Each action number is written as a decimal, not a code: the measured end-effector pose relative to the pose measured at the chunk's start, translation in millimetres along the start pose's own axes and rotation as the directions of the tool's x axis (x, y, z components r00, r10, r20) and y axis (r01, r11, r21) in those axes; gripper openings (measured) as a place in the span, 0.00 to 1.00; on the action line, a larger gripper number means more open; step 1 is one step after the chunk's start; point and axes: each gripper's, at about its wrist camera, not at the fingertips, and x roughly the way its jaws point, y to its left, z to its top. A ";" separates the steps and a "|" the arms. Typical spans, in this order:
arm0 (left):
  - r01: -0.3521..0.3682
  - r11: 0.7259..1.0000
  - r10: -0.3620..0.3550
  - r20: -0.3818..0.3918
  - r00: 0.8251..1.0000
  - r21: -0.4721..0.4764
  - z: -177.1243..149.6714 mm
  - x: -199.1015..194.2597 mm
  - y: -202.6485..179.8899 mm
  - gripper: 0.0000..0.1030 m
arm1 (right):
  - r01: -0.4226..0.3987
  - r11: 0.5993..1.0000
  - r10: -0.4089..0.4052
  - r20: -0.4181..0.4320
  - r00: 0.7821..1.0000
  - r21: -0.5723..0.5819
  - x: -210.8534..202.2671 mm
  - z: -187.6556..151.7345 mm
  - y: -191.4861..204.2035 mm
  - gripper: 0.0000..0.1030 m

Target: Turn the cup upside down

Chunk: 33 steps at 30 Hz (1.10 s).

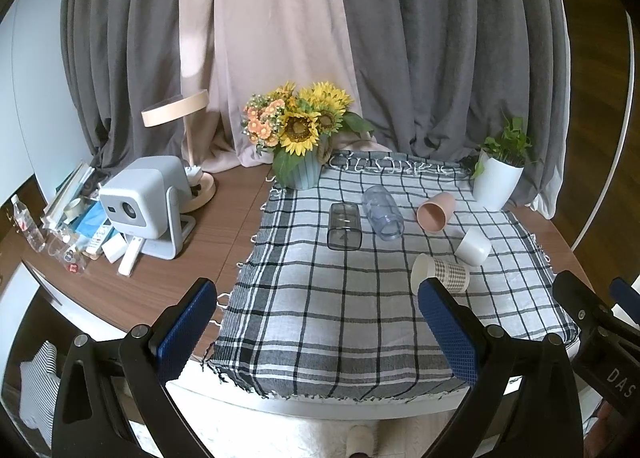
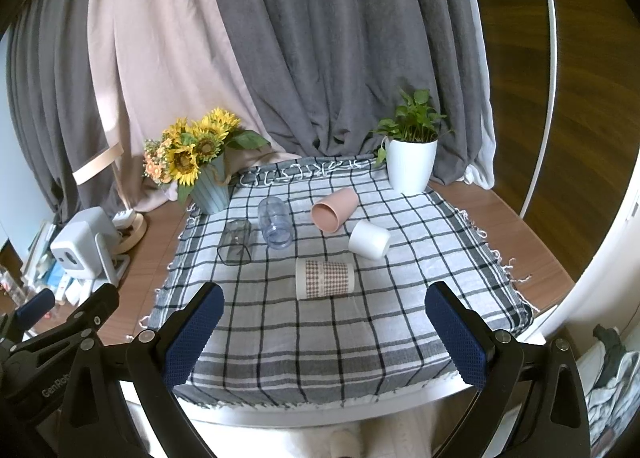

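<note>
While both tongs, left tongs and right tongs, hang released over the near cloth, five cups lie on their sides; the patterned cup at 12 o'clock is partly hidden in the left view.

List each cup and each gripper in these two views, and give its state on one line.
Smoky square cup: on its side.
Clear bluish cup: on its side.
Pink cup: on its side.
White cup: on its side.
Houndstooth paper cup: on its side.
Left gripper: open, empty.
Right gripper: open, empty.
</note>
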 end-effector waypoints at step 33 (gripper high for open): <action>-0.002 1.000 0.002 0.000 1.000 0.000 -0.8 -0.3 -0.4 1.00 | -0.004 1.000 0.004 0.000 1.000 -0.002 0.8 -1.4 3.2 0.99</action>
